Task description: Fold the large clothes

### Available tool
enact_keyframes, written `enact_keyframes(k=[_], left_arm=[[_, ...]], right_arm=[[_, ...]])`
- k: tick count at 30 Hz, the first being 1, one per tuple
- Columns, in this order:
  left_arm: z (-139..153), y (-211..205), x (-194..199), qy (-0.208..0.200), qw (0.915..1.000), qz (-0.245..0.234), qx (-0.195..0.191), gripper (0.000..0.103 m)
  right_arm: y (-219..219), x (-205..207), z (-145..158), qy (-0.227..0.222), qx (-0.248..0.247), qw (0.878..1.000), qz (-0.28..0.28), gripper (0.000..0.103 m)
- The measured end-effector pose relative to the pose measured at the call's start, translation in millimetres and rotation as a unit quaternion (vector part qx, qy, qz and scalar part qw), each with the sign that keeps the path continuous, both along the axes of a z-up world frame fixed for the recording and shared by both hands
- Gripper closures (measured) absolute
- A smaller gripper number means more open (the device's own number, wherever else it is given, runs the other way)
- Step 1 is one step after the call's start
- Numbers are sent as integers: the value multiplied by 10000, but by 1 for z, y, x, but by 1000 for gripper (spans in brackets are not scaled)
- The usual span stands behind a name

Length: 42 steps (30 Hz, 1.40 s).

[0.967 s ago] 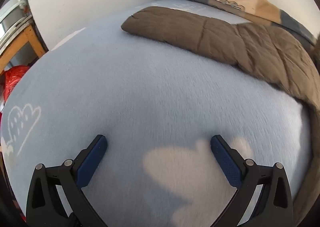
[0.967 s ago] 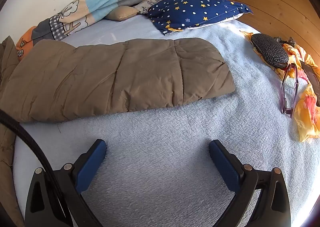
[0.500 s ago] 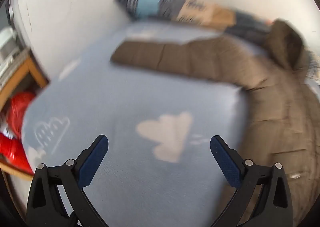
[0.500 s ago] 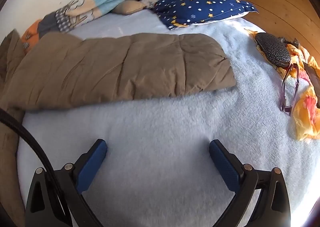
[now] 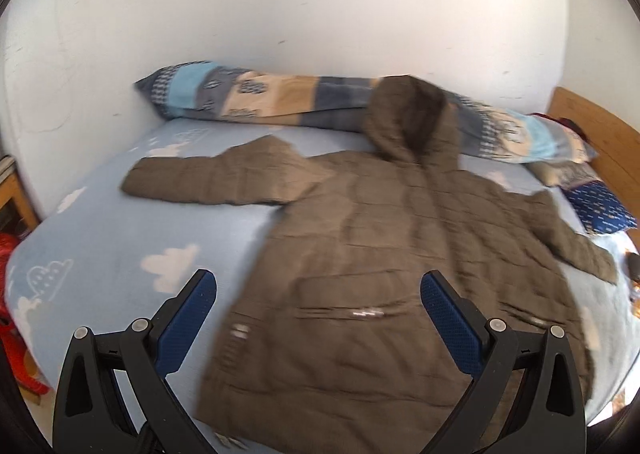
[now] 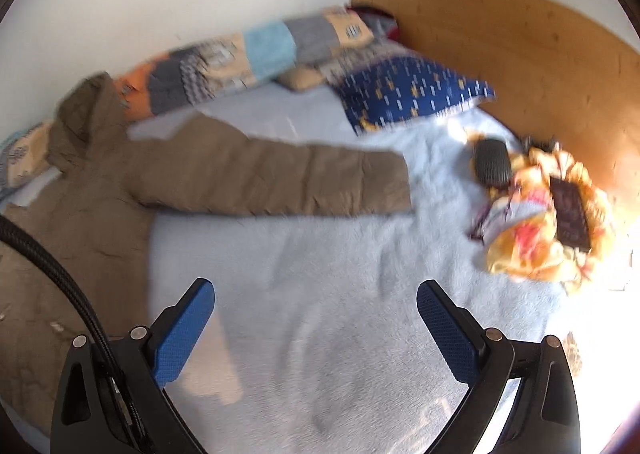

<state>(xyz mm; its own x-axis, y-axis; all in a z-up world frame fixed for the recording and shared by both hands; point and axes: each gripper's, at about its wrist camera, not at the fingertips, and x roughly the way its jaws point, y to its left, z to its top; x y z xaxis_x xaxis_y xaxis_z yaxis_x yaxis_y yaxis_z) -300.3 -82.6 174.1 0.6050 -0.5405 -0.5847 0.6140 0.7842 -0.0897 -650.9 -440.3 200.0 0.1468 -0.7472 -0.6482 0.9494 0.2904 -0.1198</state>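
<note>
A brown quilted hooded jacket (image 5: 380, 246) lies flat, front up, on the light blue bed, both sleeves spread out sideways and the hood towards the wall. My left gripper (image 5: 316, 318) is open and empty, raised above the jacket's lower hem. In the right wrist view the jacket's body (image 6: 80, 221) is at the left and one sleeve (image 6: 280, 181) stretches to the right. My right gripper (image 6: 314, 322) is open and empty above the bare blanket, to the right of the jacket's body.
A patchwork bolster (image 5: 280, 97) lies along the white wall. A blue star pillow (image 6: 408, 89) lies by the wooden headboard (image 6: 520, 53). A yellow cloth pile with a dark case (image 6: 536, 205) lies at the right. A wooden shelf (image 5: 12, 193) stands left of the bed.
Both grippers have pulled back and risen from the bed, so the whole jacket now shows. The left view has swung right from the left sleeve towards the jacket's body. Both stay open.
</note>
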Motion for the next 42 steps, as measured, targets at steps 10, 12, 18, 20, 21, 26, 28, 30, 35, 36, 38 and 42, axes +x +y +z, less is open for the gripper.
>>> enact_keyframes(k=[10,12,18,20,21,26,28,30,35,36,38,42], left_arm=[[16,-16,-73,-150,9974,-709,19,1],[17,-20,-84,-184,9974,-692,67,1],[12,-28,-105,-208,9969,-677,339,1],[9,-33,-110,-205,9969,-658,383,1],[8,-36,-112,-196,9969,-630,420,1],[3,-48,-119,-191,9962,-635,558,1],[2,-55,-121,-204,9957,-659,625,1],[1,-60,-123,-227,9951,-677,678,1],[-4,-68,-125,-218,9942,-718,774,1],[-5,-68,-125,-229,9940,-711,795,1],[-8,-71,-125,-206,9938,-741,809,1],[-12,-75,-127,-200,9932,-756,860,1]], right_arm=[[79,76,39,-15,-772,9943,740,0],[88,87,31,-95,-789,9937,791,0],[97,97,10,-53,-617,9921,1090,0],[101,98,7,3,-643,9912,1157,0],[101,100,6,20,-622,9909,1190,0],[102,103,3,81,-551,9889,1380,0],[103,103,4,47,-543,9879,1454,0],[103,103,5,10,-525,9872,1506,0],[102,102,7,-63,-465,9859,1605,0],[102,102,7,-63,-457,9858,1616,0],[101,103,7,-75,-431,9854,1644,0],[101,102,6,-105,-395,9849,1682,0]])
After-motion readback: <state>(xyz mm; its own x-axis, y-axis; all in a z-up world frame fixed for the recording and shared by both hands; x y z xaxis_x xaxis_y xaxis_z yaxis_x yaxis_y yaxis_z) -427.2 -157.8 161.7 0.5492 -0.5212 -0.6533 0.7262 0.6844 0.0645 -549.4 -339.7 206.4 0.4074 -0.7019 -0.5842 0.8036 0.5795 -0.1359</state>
